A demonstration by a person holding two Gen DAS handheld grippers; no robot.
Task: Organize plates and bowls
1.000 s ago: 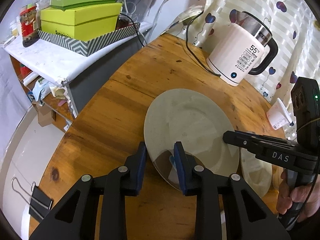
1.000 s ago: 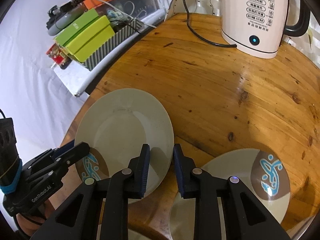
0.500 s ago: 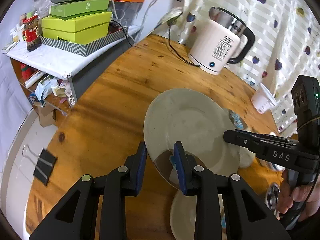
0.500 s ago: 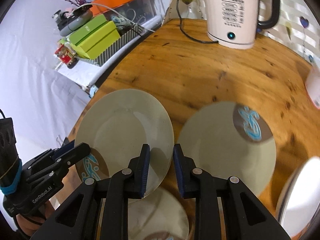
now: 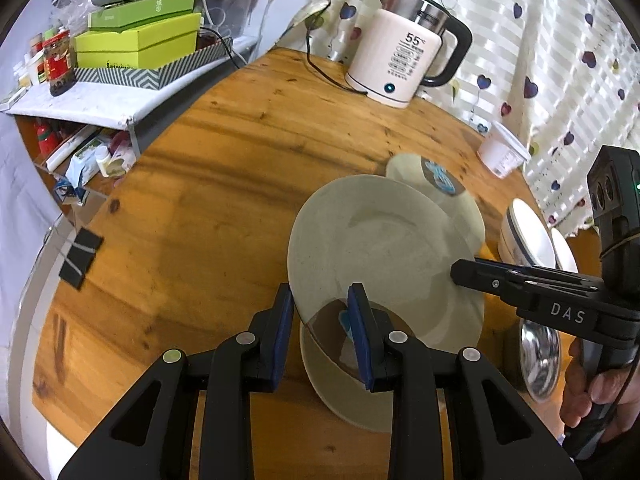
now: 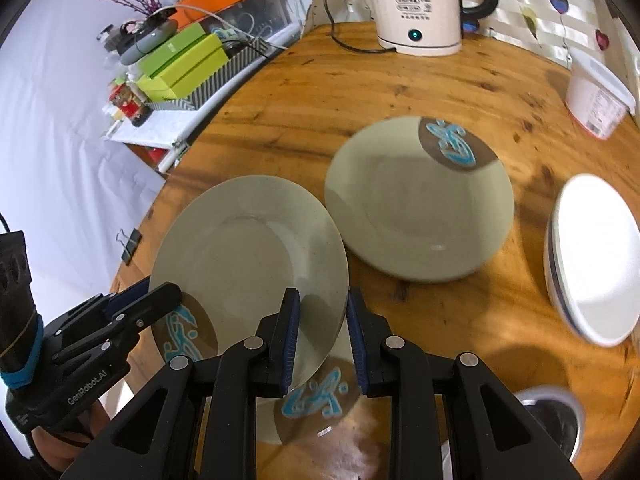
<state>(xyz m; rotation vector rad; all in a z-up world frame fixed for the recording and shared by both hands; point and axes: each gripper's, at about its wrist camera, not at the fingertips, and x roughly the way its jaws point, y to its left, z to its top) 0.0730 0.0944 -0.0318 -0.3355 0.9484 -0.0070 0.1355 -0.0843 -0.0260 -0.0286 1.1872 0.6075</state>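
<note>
Left gripper (image 5: pixel 320 312): jaws straddle the near rim of the carried plate (image 5: pixel 380 248), one pad above, one below; pinched on it. Right gripper (image 6: pixel 320 320): jaws straddle the opposite rim of the same plate; whether the pads actually touch, cannot tell.

Plate is off the wooden table (image 5: pixel 200 200), tilted, hanging partly over a second plate (image 6: pixel 308 404) lying directly below. A third plate (image 6: pixel 416 204) sits further out, near the white kettle (image 5: pixel 404 60).

Risk, my judgement: both holds are thin edge pinches on glazed ware. Uneven motion of the two hands would twist the rim out of one jaw; the plate would drop onto the one beneath and chip.

Count:
- grey-green plates with blue motif: 3
- white bowls (image 6: pixel 592 256): at least 1, possibly a stack
- steel bowl (image 5: pixel 538 356): 1
- plastic tub (image 6: pixel 596 96): 1
- kettle: 1
</note>
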